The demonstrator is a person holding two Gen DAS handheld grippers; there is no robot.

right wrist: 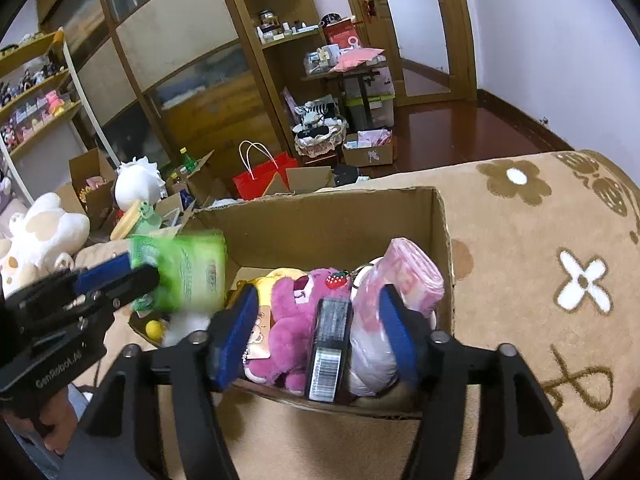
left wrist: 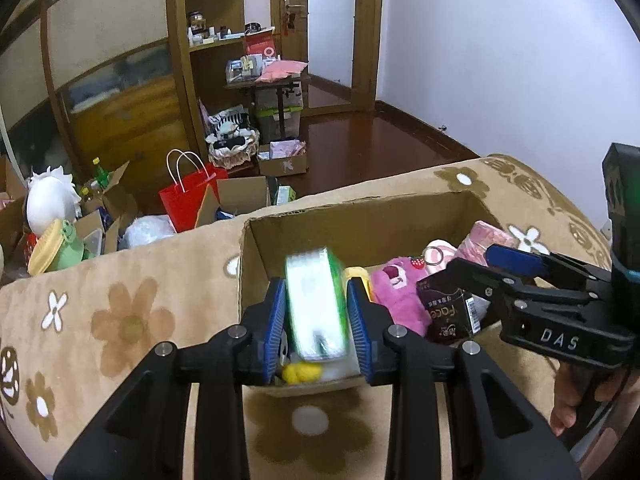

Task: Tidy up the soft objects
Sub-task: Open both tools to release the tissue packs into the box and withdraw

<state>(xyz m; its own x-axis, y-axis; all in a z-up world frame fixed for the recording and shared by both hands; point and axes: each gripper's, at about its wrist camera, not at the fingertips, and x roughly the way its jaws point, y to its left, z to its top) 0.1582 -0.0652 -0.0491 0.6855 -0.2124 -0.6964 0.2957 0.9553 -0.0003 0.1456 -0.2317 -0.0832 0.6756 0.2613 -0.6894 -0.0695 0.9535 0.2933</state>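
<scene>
Hovering over the box (left wrist: pixel 360 216), the left hand-held gripper (left wrist: pixel 316 320) pinches a green pack (left wrist: pixel 316 304) for dropping inside, while the right hand-held gripper (right wrist: pixel 316 332) stands spread, apparently releasing the dark pack (right wrist: pixel 330 348) between its fingers.

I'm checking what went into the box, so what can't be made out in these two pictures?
- Green pack: print blurred, both views.
- Yellow toy: left view, mostly behind the left gripper.
- Box floor: covered by the pink bear and the dark carton.
- Shelf items: too small.
</scene>
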